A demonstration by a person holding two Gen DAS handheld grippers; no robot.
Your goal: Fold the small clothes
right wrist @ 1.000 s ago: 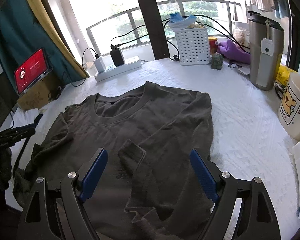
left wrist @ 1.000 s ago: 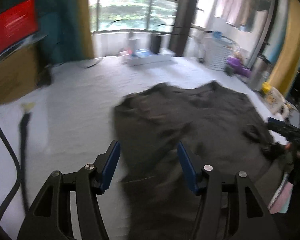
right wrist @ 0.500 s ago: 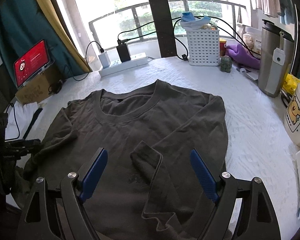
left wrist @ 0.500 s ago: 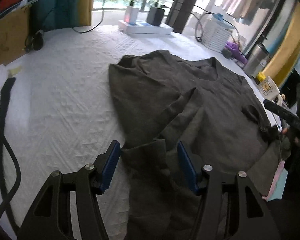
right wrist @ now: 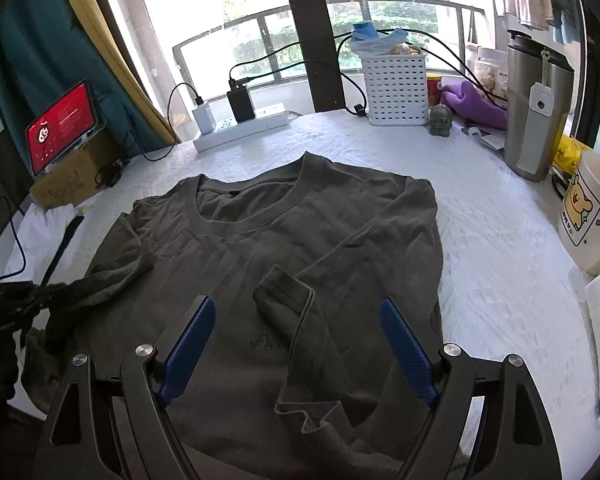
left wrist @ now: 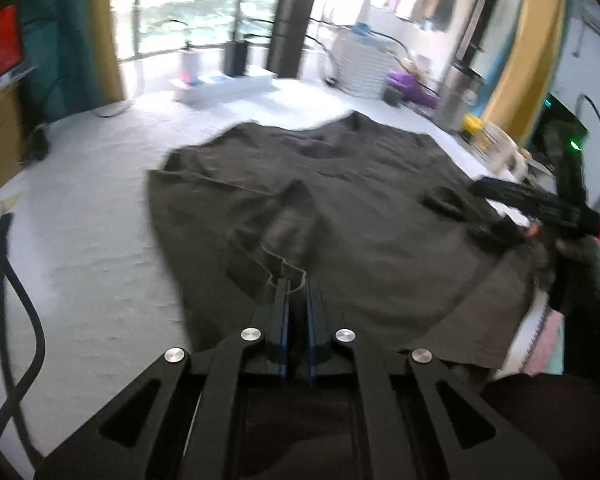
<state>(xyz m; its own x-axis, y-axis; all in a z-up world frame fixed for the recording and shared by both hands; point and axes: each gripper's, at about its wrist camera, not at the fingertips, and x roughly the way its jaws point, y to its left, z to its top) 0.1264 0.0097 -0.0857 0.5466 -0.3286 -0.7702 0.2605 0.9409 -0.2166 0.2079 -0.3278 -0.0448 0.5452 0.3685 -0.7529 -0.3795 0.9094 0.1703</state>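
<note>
The dark grey-green cotton T-shirt (right wrist: pixel 300 248) lay face up on the white textured counter (right wrist: pixel 492 240), its collar toward the window and its right sleeve already folded across the chest, hem ruffled at the near edge. My left gripper (left wrist: pixel 296 292) had its jaws pinched nearly together on a fold of the shirt's left sleeve edge, while my right gripper (right wrist: pixel 296 344) hovered above the folded sleeve with its jaws spread wide and empty. To fold well, I judged I should lift that pinched edge just clear, carry it straight over the chest to mirror the other sleeve, and keep the cloth from dragging the body askew. A white perforated plastic basket (right wrist: pixel 396 88) stood beyond the collar.
</note>
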